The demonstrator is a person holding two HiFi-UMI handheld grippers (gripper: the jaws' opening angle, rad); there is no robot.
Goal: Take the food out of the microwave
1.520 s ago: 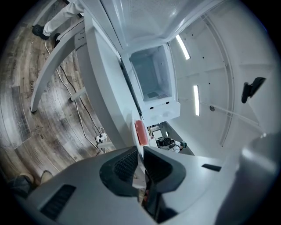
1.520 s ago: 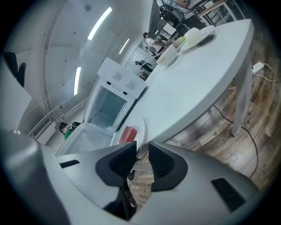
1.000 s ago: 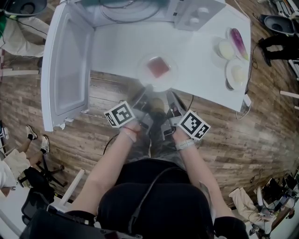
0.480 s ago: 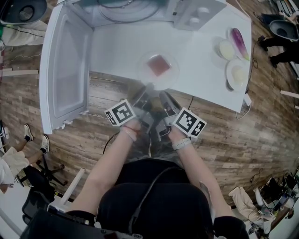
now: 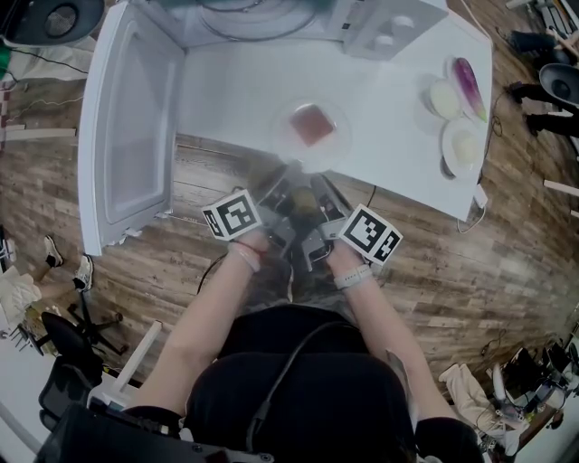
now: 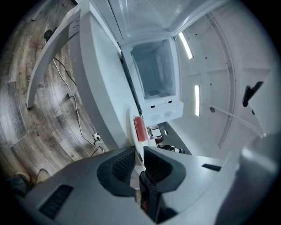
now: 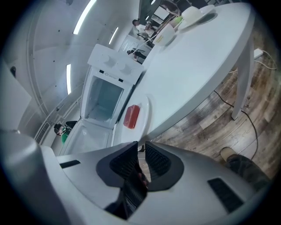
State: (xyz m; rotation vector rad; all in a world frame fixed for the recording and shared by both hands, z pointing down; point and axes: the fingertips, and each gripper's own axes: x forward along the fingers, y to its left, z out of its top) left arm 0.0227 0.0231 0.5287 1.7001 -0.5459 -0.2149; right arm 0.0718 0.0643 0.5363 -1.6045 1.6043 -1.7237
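Note:
A clear plate (image 5: 336, 143) with a red block of food (image 5: 312, 124) rests on the white table (image 5: 235, 90), close to its near edge. My left gripper (image 5: 279, 181) is shut on the plate's near rim, which runs edge-on between its pads (image 6: 124, 163). My right gripper (image 5: 317, 185) sits beside it at the same rim; its jaws have just been closing a little, with the rim between their tips. The food (image 7: 131, 116) lies on the plate (image 7: 143, 115) just ahead of my right gripper (image 7: 141, 151). In the left gripper view the food (image 6: 139, 128) is just past my left gripper (image 6: 139, 154).
The white microwave (image 5: 262, 18) stands open at the table's far side, its door (image 5: 127, 136) swung out to the left over the wooden floor. At the table's right end lie two light dishes (image 5: 443, 98) (image 5: 461, 143) and a purple eggplant (image 5: 469, 86). A cable (image 5: 475, 212) hangs off the right edge.
My right gripper has shifted slightly left and toward the table. The plate and my left gripper have stayed about where they were.

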